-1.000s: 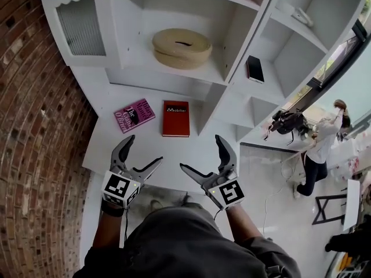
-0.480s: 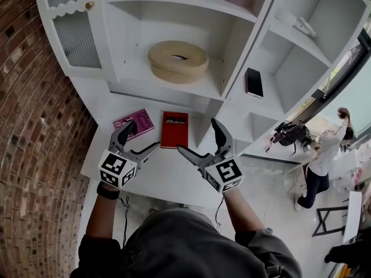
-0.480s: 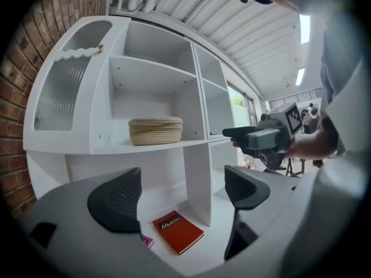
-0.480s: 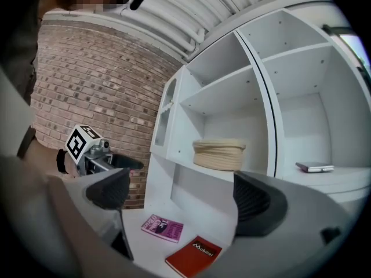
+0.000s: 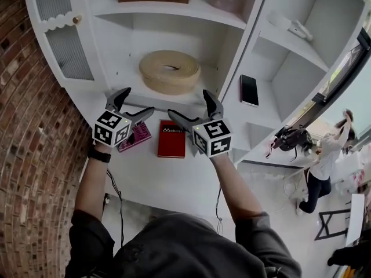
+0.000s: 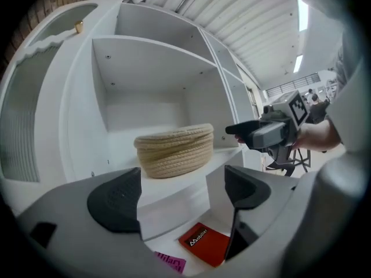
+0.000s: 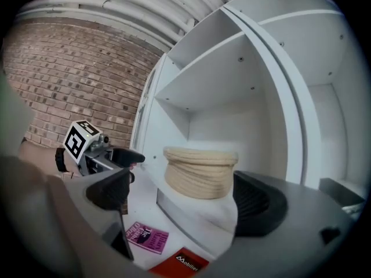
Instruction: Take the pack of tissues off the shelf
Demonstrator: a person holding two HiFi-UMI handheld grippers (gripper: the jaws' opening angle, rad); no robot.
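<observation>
Round beige woven-rope tissue pack [image 5: 170, 71] is sitting untouched on the white cabinet shelf [image 5: 130, 81], middle compartment. Left gripper [image 5: 134, 103] and right gripper [image 5: 190, 106] are hovering just in front of it, both spread wide and gripping nothing, above a red book [image 5: 172, 139] and a pink book [image 5: 134, 136]. Likely best: closing in evenly on both flanks, squeezing lightly since it is probably soft, and lifting clear of the shelf lip.

Left tool [image 5: 136, 101], right tool [image 5: 189, 103] higher, nearer basket [image 5: 170, 71]

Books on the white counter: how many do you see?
2. A red book lies below the woven basket; a pink book lies just left of it, partly hidden by the left gripper.
</observation>
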